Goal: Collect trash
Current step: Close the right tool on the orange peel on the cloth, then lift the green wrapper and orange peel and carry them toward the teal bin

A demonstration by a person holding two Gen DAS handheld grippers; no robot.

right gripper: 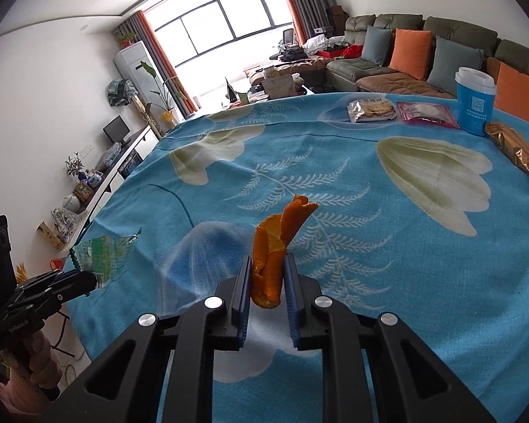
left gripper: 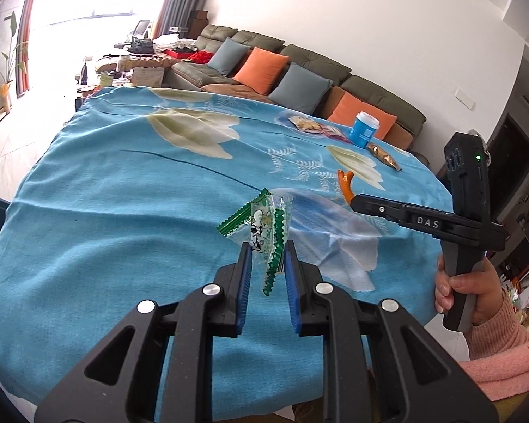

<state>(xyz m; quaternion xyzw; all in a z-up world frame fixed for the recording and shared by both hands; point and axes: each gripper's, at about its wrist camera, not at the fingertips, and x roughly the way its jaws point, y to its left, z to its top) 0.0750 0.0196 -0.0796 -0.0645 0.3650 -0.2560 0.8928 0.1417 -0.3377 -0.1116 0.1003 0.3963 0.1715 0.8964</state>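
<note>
My left gripper point(left gripper: 267, 246) is shut on a clear and green candy wrapper point(left gripper: 261, 227) and holds it above the blue flowered tablecloth point(left gripper: 123, 211). My right gripper point(right gripper: 267, 261) is shut on an orange peel point(right gripper: 275, 243), lifted over the cloth. In the left wrist view the right gripper point(left gripper: 356, 201) comes in from the right with the peel point(left gripper: 345, 185) at its tip. In the right wrist view the left gripper point(right gripper: 88, 278) shows at the lower left with the wrapper point(right gripper: 102, 253).
At the table's far right stand a blue cup with a white lid point(right gripper: 474, 100), a gold snack packet point(right gripper: 516, 151), a pink packet point(right gripper: 428, 112) and a clear biscuit packet point(right gripper: 370, 109). A sofa with orange and grey cushions point(right gripper: 409, 53) lies behind the table.
</note>
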